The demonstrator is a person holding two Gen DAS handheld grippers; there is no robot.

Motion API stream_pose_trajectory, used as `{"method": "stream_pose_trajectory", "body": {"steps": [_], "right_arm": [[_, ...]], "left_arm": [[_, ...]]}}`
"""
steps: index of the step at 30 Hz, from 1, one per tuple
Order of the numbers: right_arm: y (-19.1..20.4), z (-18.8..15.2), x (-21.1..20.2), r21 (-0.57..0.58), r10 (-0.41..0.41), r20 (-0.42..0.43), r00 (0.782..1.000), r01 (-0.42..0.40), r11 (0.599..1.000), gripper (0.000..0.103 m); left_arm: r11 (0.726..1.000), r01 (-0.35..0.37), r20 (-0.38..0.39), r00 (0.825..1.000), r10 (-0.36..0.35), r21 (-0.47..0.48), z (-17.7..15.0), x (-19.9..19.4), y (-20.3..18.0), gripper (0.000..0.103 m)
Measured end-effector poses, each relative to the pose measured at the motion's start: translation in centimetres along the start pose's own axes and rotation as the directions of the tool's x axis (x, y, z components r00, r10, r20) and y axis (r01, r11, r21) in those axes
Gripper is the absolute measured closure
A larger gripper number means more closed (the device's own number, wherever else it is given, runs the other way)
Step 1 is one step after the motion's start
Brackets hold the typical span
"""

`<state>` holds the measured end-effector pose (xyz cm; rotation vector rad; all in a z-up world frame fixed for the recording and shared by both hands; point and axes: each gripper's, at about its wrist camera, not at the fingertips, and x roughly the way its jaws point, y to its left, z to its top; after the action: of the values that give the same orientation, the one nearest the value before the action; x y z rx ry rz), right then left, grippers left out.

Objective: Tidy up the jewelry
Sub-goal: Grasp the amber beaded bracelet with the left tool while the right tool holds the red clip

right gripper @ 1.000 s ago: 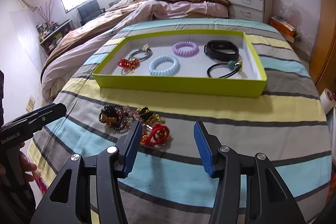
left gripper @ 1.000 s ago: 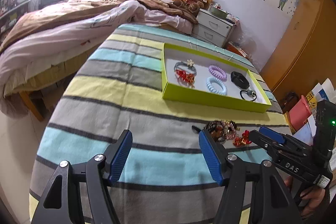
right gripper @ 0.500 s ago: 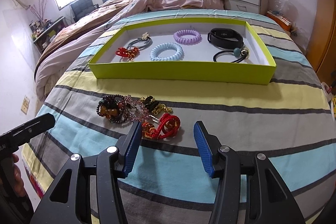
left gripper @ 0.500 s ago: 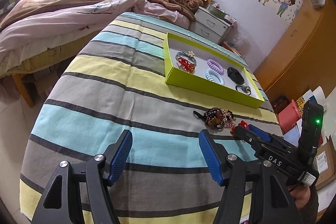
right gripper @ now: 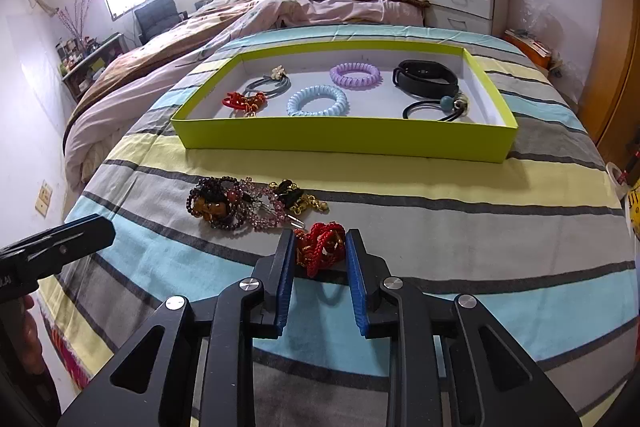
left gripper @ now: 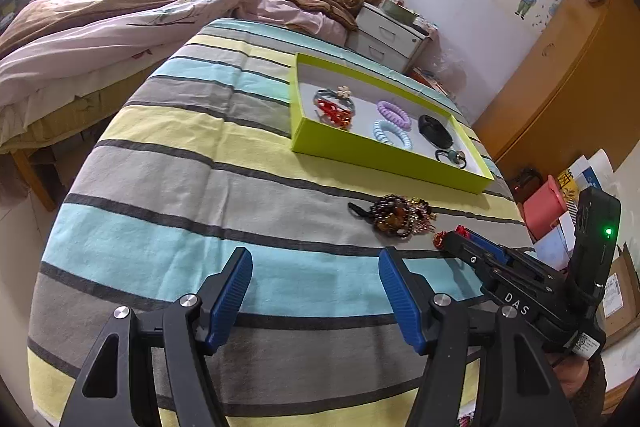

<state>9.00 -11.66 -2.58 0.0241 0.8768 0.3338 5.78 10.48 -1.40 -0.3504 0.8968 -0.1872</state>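
A lime-green tray (right gripper: pixel 348 137) (left gripper: pixel 384 159) on the striped blanket holds several hair ties and a black band (right gripper: pixel 426 77). In front of it lies a pile of beaded bracelets (right gripper: pixel 244 203) (left gripper: pixel 400 213). My right gripper (right gripper: pixel 320 247) is shut on a red braided bracelet (right gripper: pixel 320 247), low on the blanket. It shows in the left wrist view (left gripper: pixel 460 241) beside the pile. My left gripper (left gripper: pixel 314 263) is open and empty above the blanket, left of the pile.
The striped blanket (left gripper: pixel 192 163) covers a table-like surface. A bed with rumpled covers (right gripper: pixel 280 7) lies behind. A white nightstand (right gripper: pixel 464 3) stands at the back right. Boxes and papers (left gripper: pixel 560 203) sit off the right edge.
My right gripper moved forward and closed on the red braided bracelet. My left gripper stayed open and shifted a little.
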Motion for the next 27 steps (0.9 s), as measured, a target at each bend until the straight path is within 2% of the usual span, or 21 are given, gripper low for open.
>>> {"method": "stream_pose_trajectory", "body": {"steps": [10,18,21,23,27], "right_arm": [[-2.5,-0.3,-2.0,0.073,0.014,0.047,0.999,-0.017,0.997,0.078],[-3.7,-0.5,-3.4,0.094,0.009,0.078,0.997,-0.017,0.995,0.078],[-4.2,-0.5,-3.8,0.107,0.009,0.087,0.996,-0.018,0.994,0.078],[-4.4,-0.5,-3.9,0.115,0.004,0.093,0.996,-0.015,0.993,0.078],[-4.8,-0.5,-3.9,0.125,0.003,0.092,0.996,-0.014,0.992,0.078]], "left_arm": [[0.998,0.018,-0.013,1.000,-0.018,0.065,0.7,1.6,-2.3,0.038],[0.984,-0.005,-0.039,0.999,0.012,0.179,1.8,4.3,-4.9,0.038],[0.970,-0.041,-0.041,0.998,0.053,0.240,2.1,5.5,-5.8,0.038],[0.969,-0.023,-0.065,0.997,0.040,0.248,2.1,6.3,-6.1,0.038],[0.967,-0.050,-0.055,0.996,0.066,0.248,2.4,6.9,-6.4,0.038]]}}
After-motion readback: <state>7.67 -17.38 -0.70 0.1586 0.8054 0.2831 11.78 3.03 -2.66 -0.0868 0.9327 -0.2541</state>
